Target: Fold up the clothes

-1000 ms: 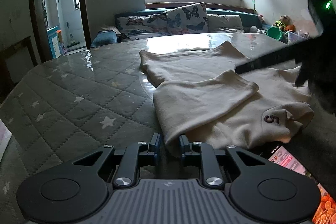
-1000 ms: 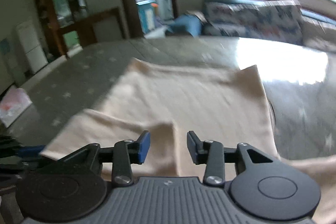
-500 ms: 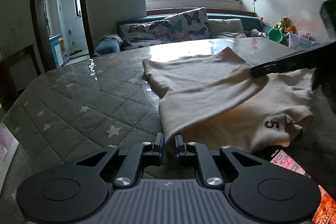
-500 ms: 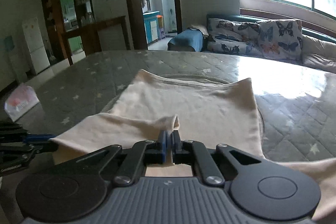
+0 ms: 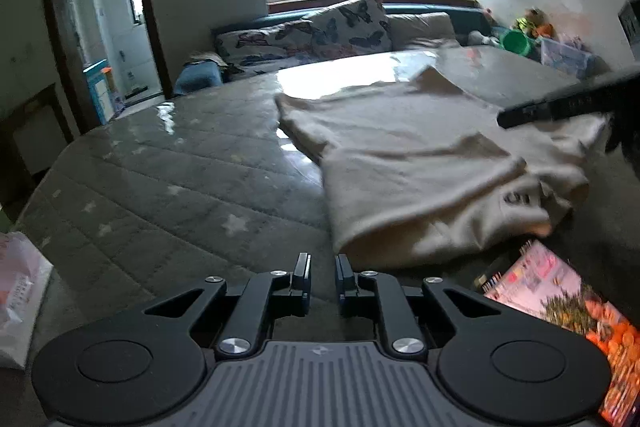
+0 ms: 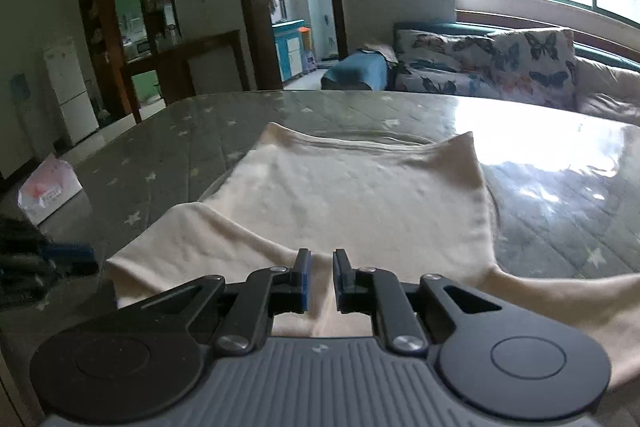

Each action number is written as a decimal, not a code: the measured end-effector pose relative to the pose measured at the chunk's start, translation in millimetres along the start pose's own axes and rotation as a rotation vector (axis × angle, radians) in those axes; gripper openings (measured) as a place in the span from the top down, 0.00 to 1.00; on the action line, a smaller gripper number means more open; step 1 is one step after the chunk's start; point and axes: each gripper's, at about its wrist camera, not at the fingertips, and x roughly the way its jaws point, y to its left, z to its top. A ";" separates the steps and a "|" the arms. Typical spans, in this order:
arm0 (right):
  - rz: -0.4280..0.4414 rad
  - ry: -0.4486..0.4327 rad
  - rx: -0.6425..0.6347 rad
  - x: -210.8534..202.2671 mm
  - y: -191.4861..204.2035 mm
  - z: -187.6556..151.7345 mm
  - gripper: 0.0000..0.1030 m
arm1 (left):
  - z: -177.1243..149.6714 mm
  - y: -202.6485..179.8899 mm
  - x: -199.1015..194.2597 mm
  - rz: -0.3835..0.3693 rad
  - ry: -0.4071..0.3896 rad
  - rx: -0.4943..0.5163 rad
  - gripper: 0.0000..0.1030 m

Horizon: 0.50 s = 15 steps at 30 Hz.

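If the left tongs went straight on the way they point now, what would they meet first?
Most likely the near folded edge of the cream shirt, just ahead and slightly right of the left tongs, whose jaws are opening with nothing between them. Depth is uncertain; the quilted table cover may come first.

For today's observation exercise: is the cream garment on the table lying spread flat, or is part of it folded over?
Partly folded: on the cream garment a flap lies doubled over the body, its folded edge nearest the left gripper.
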 end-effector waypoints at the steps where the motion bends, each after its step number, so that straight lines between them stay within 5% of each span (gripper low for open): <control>1: -0.002 0.003 -0.005 6.7 0.0 -0.6 0.82 | 4.6 3.1 -2.1 -0.001 -0.013 -0.017 0.85; 3: -0.017 0.014 -0.002 20.3 -1.4 -2.7 0.73 | 16.2 7.7 -4.0 -0.006 -0.041 -0.057 0.83; 8: -0.013 0.056 0.064 36.0 -10.1 -13.1 0.73 | 37.2 -5.5 7.7 -0.009 -0.084 -0.020 0.82; 11: 0.006 0.065 0.024 32.3 -1.9 -13.1 0.91 | 43.3 -13.2 24.0 -0.012 -0.075 -0.010 0.79; 15: 0.013 0.011 -0.037 17.5 8.9 -2.7 0.93 | 41.0 -21.3 33.5 -0.054 -0.057 -0.007 0.79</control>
